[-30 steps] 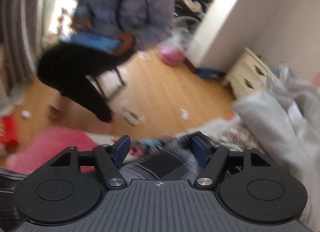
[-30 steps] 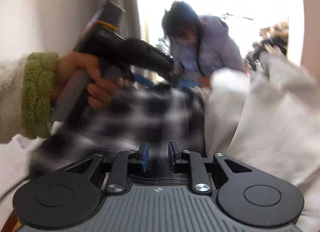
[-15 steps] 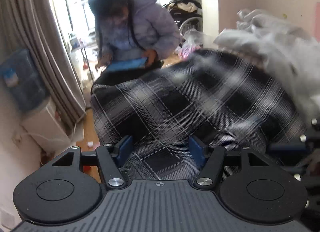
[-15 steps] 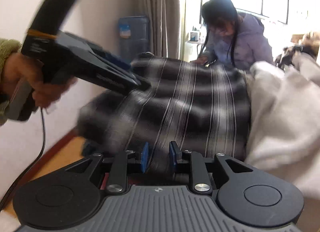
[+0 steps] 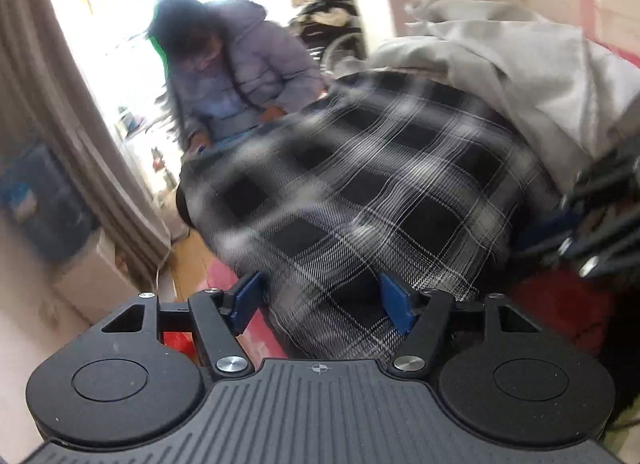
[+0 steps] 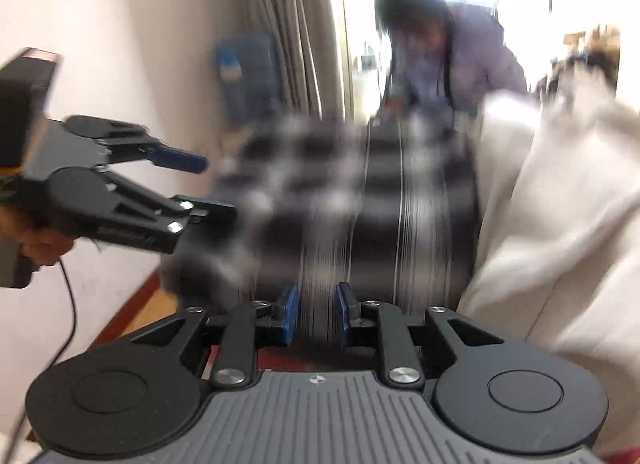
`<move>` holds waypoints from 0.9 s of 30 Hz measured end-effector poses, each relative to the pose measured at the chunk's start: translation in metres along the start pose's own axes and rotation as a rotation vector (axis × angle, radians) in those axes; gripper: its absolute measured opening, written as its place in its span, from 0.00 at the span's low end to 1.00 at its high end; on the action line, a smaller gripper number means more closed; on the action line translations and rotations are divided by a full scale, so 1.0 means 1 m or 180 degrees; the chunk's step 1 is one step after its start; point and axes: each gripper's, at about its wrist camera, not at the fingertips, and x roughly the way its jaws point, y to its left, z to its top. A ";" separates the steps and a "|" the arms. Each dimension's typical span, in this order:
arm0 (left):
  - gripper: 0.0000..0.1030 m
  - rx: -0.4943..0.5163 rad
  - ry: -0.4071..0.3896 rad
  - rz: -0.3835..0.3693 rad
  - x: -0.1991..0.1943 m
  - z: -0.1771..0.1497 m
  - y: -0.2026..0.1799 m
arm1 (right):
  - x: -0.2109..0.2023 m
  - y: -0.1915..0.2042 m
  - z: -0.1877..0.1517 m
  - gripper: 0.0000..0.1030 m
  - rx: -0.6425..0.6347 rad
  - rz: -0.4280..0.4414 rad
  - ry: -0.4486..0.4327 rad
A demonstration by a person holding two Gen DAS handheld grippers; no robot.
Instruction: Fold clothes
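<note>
Bedroom clutter fills both views: a curtain (image 6: 296, 32) by a bright window, a seated person in a pale padded jacket (image 5: 248, 76) beyond, and a heap of grey-white cloth (image 5: 520, 64) to my right. What I am working is the plaid garment (image 5: 360, 192), black with white lines, spread out ahead of both tools and badly smeared by motion blur.

My right gripper (image 6: 318, 314) has its blue pads drawn close with a band of the plaid fabric running between them, so I read it as pinching the cloth. My left gripper (image 5: 322, 302) stands wide apart, the fabric lying across the gap but not clamped.

Risks as I judge them: one pinch point carries the whole garment, so a quick swing (the blur suggests speed) could pull the cloth out of the right pads. If the left jaws close now, they may bunch several layers rather than an edge, giving a crooked fold. Loose plaid could also drag the grey-white heap along, or catch on the left tool.
</note>
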 end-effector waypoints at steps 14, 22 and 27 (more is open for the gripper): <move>0.66 -0.1588 0.0050 0.0088 0.105 0.056 0.065 | 0.060 -0.032 0.031 0.42 0.0385 -0.0253 0.0043; 0.90 -0.1559 -0.0190 0.0147 0.015 0.086 0.035 | -0.007 -0.020 0.006 0.90 0.0455 0.0144 0.0593; 1.00 -0.1793 -0.0123 0.0450 -0.008 0.079 0.005 | -0.016 -0.007 -0.015 0.95 0.0651 -0.0144 0.0986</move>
